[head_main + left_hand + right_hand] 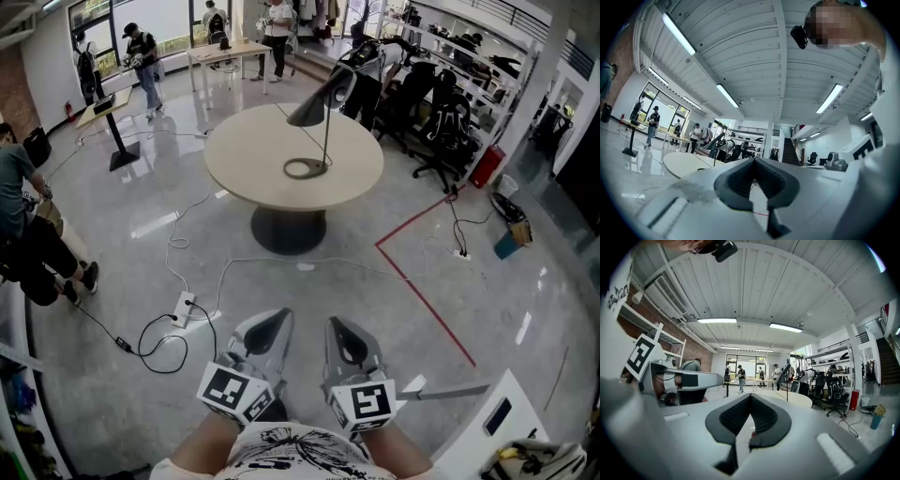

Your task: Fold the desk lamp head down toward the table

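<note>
A black desk lamp stands on the round beige table [246, 155] across the floor. Its cone head [314, 105] is raised on a thin stem above a ring base [305, 169]. My left gripper [277, 317] and right gripper [336, 325] are held close to my body, side by side, far short of the table. Both are shut with nothing between the jaws. The left gripper view looks past its closed jaws [754, 161] to the lamp [715, 147], small and far off. In the right gripper view the lamp [783, 376] shows beyond the closed jaws [751, 397].
A power strip [185, 305] and loose cables lie on the floor between me and the table. A red tape line [422, 281] runs to the right. Black office chairs [441, 122] crowd the far right. People stand at the back and left. A white unit [487, 422] sits at my right.
</note>
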